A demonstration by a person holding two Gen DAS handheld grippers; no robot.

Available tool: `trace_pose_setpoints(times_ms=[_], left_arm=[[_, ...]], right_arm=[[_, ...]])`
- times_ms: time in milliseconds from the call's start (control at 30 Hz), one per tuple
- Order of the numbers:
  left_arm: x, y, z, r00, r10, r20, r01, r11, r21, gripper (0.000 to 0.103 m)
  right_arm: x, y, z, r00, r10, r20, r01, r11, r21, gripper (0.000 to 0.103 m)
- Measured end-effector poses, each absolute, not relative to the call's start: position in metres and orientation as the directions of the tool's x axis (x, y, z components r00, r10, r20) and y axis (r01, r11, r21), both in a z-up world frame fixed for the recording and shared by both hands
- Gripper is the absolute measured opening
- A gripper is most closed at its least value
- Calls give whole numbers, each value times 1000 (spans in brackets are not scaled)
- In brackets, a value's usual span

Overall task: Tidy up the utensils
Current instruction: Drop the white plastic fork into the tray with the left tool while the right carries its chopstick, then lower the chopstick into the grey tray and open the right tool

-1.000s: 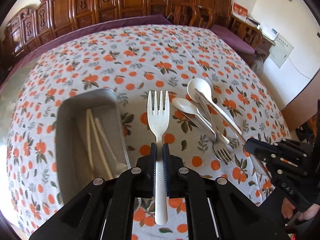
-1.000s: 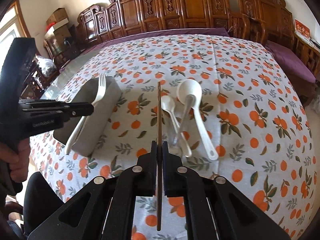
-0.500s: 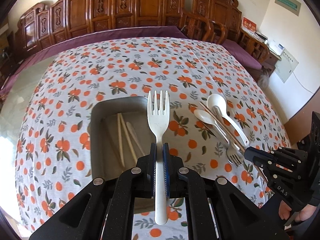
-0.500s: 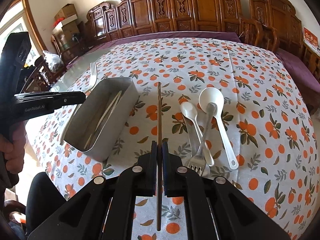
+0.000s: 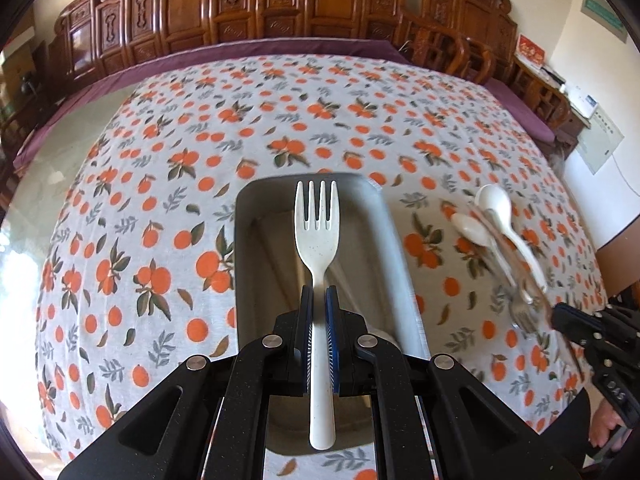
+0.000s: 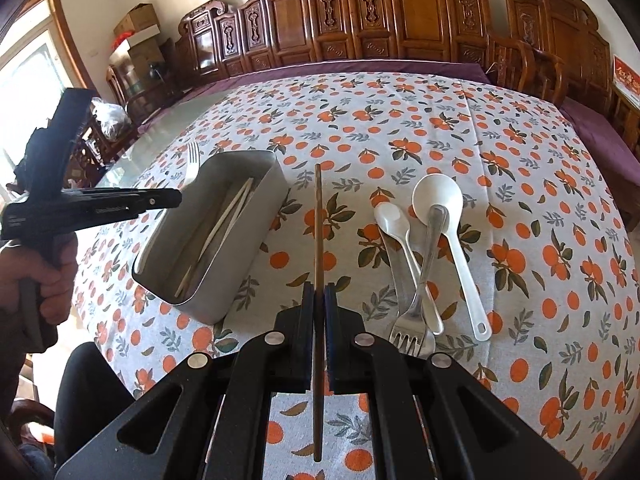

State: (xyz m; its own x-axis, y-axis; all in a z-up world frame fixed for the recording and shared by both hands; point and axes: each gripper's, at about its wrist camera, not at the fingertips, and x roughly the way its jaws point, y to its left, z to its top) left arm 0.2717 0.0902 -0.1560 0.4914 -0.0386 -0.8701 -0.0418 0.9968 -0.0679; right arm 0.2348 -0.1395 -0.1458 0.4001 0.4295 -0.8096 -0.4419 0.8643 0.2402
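Left tongs (image 5: 319, 308) are pinching a speckled plastic fork (image 5: 317, 226) over the metal tin (image 6: 208, 236). Right tongs (image 6: 319, 300) are gripping a thin brown chopstick (image 6: 318, 216), spoons (image 6: 438, 200) lying nearby.

White fork (image 5: 317, 232), grey metal tin (image 6: 212, 236), brown chopstick (image 6: 318, 216) — orange-fruit print on white tablecloth (image 6: 400, 132).

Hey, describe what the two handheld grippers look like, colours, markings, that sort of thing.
Both are matte black plastic with silver round bolts on angular, cut-out linkages. The left gripper and right gripper have flat fingers with blue ribbed pads. Seen side-on, the left one has small white lettering and a pistol-style handle.
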Motion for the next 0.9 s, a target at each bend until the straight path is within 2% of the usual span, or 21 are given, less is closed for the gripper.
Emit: trace_pose_setpoints(times_ms=[533,900], left_arm=[[287,98,-198,415,-7,-910,-59,998,-34,6],[272,103,-183,444,6,-896,-80,996,-33,10]], right_arm=[[235,-134,-148,389,428,-816,-452,860,235,6],[233,-120,-143,383,437,-814,-471,850,235,6]])
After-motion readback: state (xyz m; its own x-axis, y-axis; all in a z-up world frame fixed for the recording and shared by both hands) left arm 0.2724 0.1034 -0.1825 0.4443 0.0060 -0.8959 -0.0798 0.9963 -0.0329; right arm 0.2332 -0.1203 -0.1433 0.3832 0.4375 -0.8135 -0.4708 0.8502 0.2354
